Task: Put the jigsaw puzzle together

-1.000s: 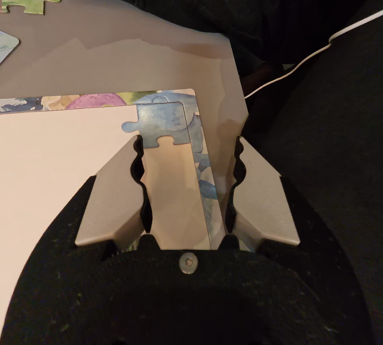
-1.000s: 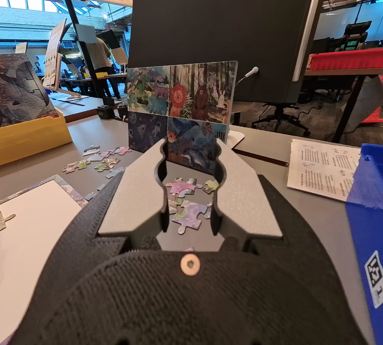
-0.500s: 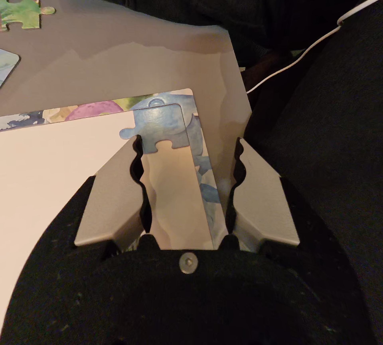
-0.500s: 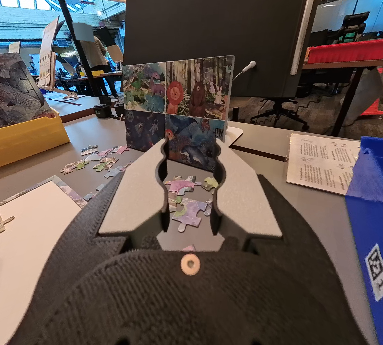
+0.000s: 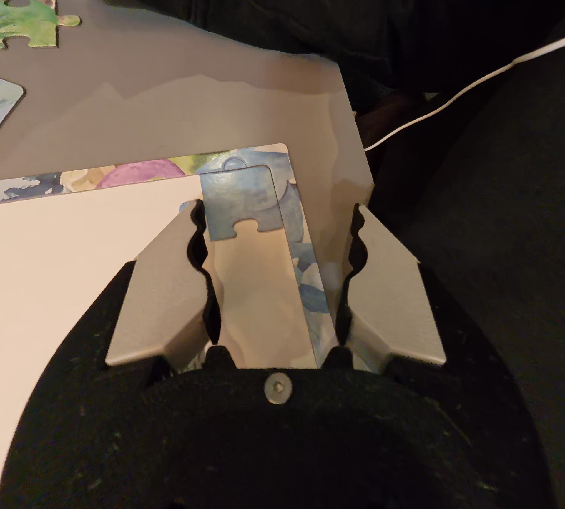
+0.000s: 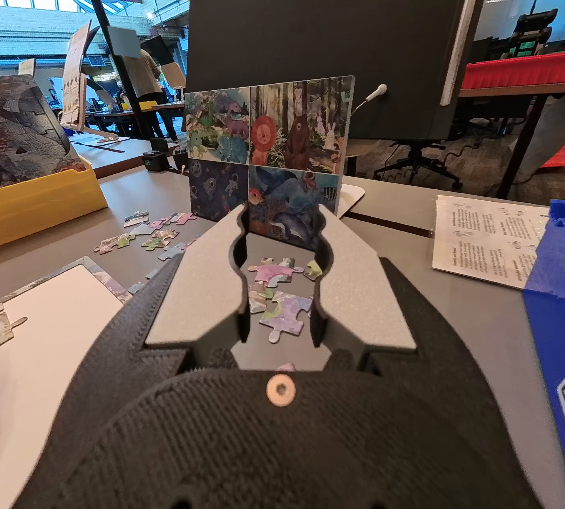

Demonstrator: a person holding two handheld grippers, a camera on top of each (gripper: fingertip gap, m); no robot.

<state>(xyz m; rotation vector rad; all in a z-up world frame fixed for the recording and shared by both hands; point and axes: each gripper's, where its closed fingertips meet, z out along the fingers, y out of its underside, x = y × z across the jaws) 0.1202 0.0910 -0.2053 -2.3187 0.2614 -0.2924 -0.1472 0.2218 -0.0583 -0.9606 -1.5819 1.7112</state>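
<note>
In the left wrist view my left gripper (image 5: pixel 275 205) is open and empty, low over the near right corner of the puzzle tray (image 5: pixel 137 171), which has a painted border and a white inside. A blue corner piece (image 5: pixel 241 206) lies flat in that tray corner between my fingertips; its left tab is partly hidden by my left finger (image 5: pixel 171 280). In the right wrist view my right gripper (image 6: pixel 281 210) is open and empty above loose pieces: a pink one (image 6: pixel 275 271) and a purple one (image 6: pixel 287 310). The tray (image 6: pixel 61 295) shows at the left.
A green piece (image 5: pixel 30 23) lies on the grey table. A person's dark clothing and a white cable (image 5: pixel 458 90) are beyond the table edge. A picture board (image 6: pixel 266 151) stands behind more pieces (image 6: pixel 146 234). A yellow bin (image 6: pixel 46 197), a paper sheet (image 6: pixel 489 237) and a blue box (image 6: pixel 547 295) flank them.
My left gripper has shifted a little so its left finger now covers the blue piece's side tab. The right gripper has barely moved and stays open.
</note>
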